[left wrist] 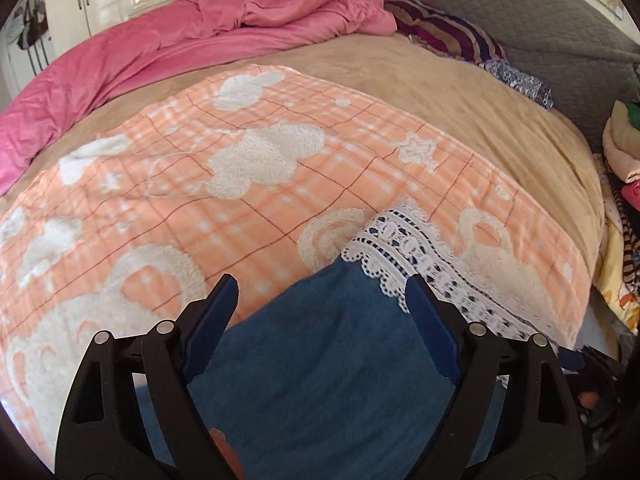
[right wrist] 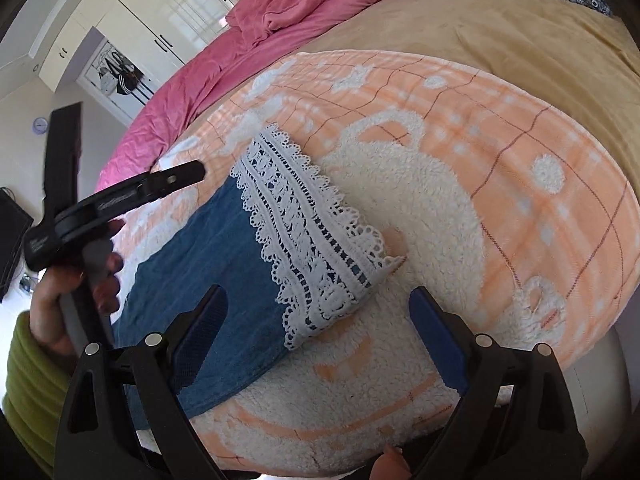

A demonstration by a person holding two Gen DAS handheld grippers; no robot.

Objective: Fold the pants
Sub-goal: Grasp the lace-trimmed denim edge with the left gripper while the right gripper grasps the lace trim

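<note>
Both claws are wide open and neither one holds anything. My left gripper (left wrist: 320,292) hangs low over the blue denim pants with a white lace hem (left wrist: 320,360); the cloth fills the gap between its two blue-padded fingers (left wrist: 430,320), but I cannot tell if the pads touch it. My right gripper (right wrist: 318,304) is over the near edge of the same garment, with its jaws spread to either side of the lace corner.

From the right wrist view, the pants lie flat on the orange checked fleece blanket with white fluffy shapes (right wrist: 520,160). Their long axis goes from about 7 o'clock up to 1 o'clock, and the white lace hem band (right wrist: 312,236) is the far end. It crosses the leg from 11 o'clock down to 5 o'clock. In the same view the left gripper (right wrist: 120,196) appears at 9 o'clock, above the left edge of the denim.

I judge that the lace end must be carried back toward me to make the fold. The right claw is nearer to the lower corner of the lace, and the left claw is nearer to the upper corner at 11 o'clock. Beyond the blanket, at 12 o'clock, a crumpled pink quilt (left wrist: 240,20) lies on the tan bed cover (left wrist: 460,92).
</note>
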